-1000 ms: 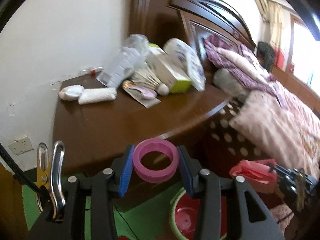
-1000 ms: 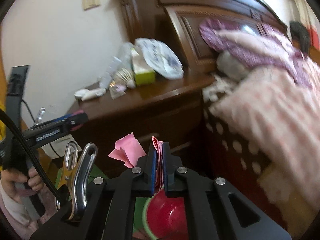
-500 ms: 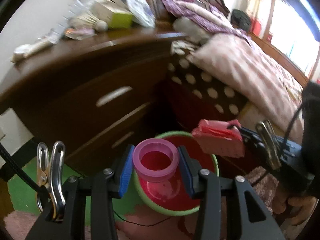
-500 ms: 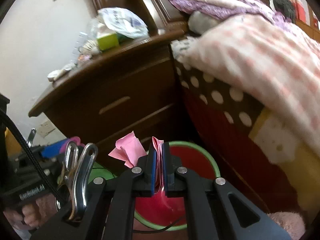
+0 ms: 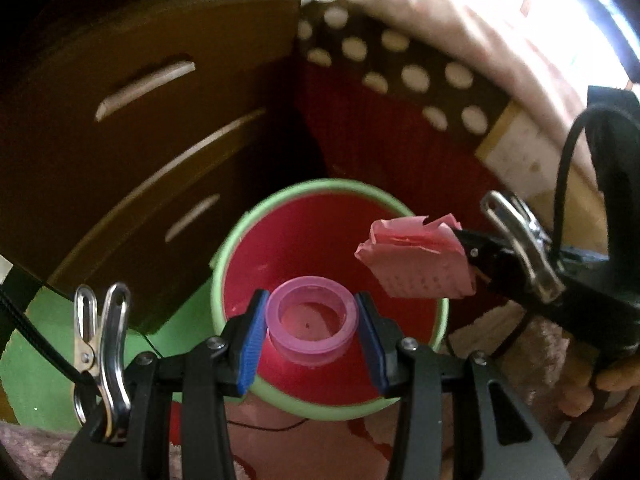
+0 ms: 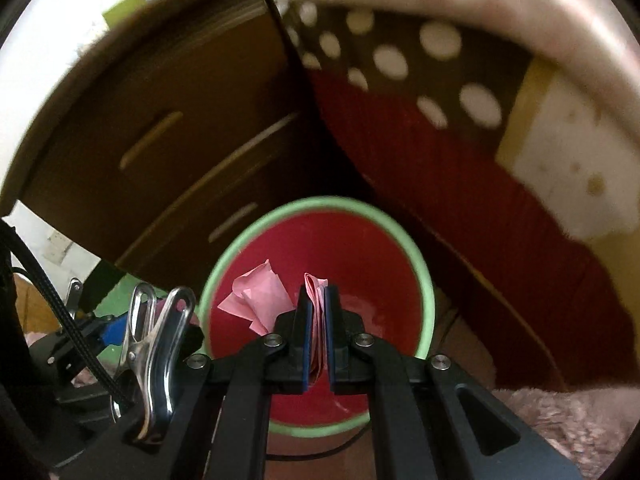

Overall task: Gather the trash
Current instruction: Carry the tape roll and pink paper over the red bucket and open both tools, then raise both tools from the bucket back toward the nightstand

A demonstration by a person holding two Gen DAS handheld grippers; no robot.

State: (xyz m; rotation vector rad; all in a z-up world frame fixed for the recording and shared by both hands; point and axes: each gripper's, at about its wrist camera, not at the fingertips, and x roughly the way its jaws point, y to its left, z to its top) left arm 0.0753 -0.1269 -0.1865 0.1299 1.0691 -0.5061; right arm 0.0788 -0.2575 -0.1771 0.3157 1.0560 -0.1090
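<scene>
Both tools are pitched steeply downward over a round plastic bin with a red inside and a pale green rim (image 5: 224, 256), which stands on the floor in the corner between a dark brown wooden bedside cabinet (image 5: 132, 152) and the bed. The left tool (image 5: 311, 326) is clenched on a translucent pink plastic ring (image 5: 311, 340), a short, thick-walled hoop with a smooth, glossy surface; the blue pads (image 5: 252, 340) are pressed against its two opposite sides, and the ring is held just above the bin's opening, with the red bottom visible through its hole. The right tool (image 6: 316, 320) is closed tight on a piece of folded pink paper (image 6: 256, 296), which is thin and creased; part of it is pinched between the blue-edged pads and a crumpled flap sticks out to the left of them, above the bin's red inside. In the left wrist view the same paper (image 5: 416, 260) is seen side-on, held at the tip of the right tool just over the bin's right rim, and the fingers of the person's hand (image 5: 600, 388) are wrapped around that tool's black handle. A shiny metal clip (image 5: 104, 344) is fastened to a black braided cable beside the left tool. The cabinet front is marked by pale, slot-shaped drawer handles. The side of the bed is covered by a dark cloth with white polka dots (image 6: 392, 56), with pale pink bedding (image 5: 460, 12) above it. A fluffy pinkish rug (image 6: 568, 420) lies on the floor beside the bin.
</scene>
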